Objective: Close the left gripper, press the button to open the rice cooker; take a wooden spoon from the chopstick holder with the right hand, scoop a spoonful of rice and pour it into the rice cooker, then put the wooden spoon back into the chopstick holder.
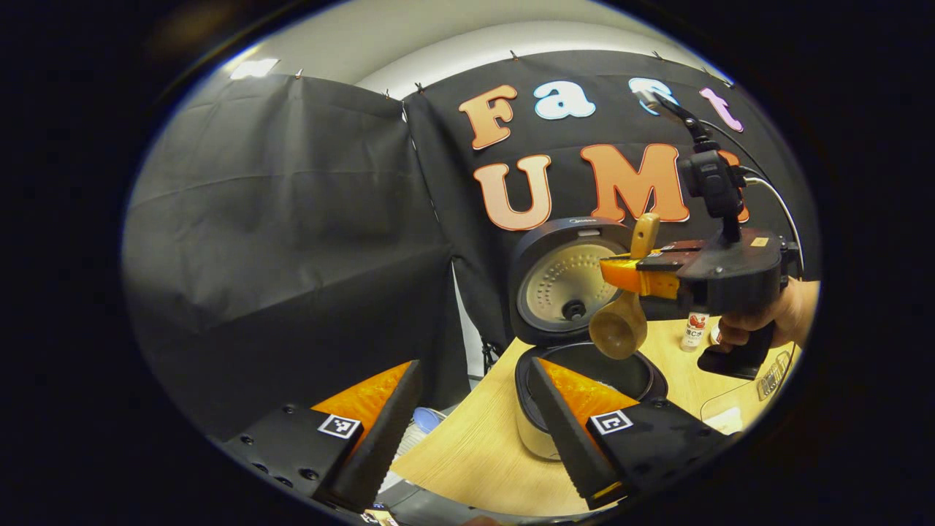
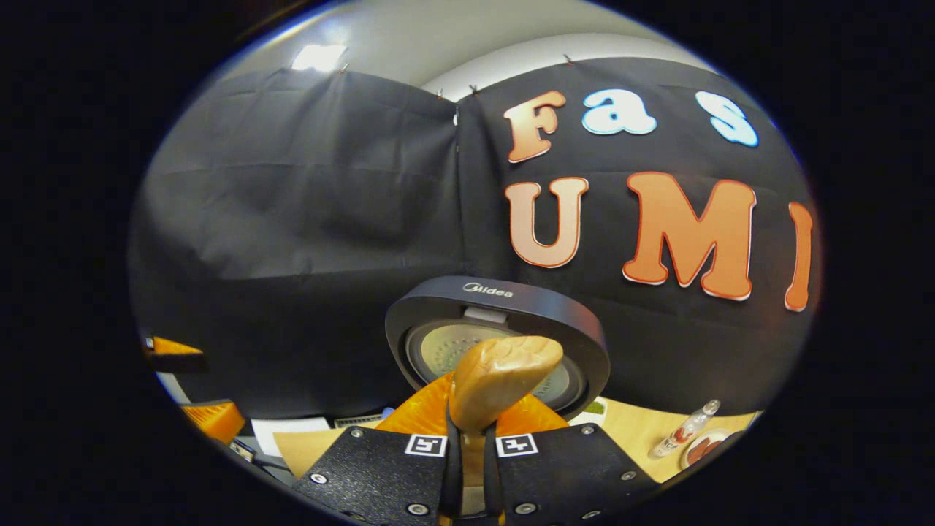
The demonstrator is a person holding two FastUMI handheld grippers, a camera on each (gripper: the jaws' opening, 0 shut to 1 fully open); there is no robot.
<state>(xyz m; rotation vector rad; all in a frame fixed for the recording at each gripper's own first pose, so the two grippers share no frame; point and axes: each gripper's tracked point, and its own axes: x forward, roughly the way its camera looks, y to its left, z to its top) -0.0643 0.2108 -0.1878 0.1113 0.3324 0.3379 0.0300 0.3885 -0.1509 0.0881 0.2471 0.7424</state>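
Observation:
The dark rice cooker stands open on the wooden table, its lid tilted up at the back. In the left gripper view, my right gripper is shut on the wooden spoon. The spoon hangs bowl-down just above the pot's opening, with its handle sticking up past the fingers. I cannot tell whether rice is in the bowl. My left gripper is open and empty, low in front of the cooker. In the right gripper view, the spoon's handle end rises from my shut right gripper, with the lid behind.
A hand holds the right gripper. A small bottle stands on the table right of the cooker, also the bottle beside a small dish. The table's left edge drops off near the cooker.

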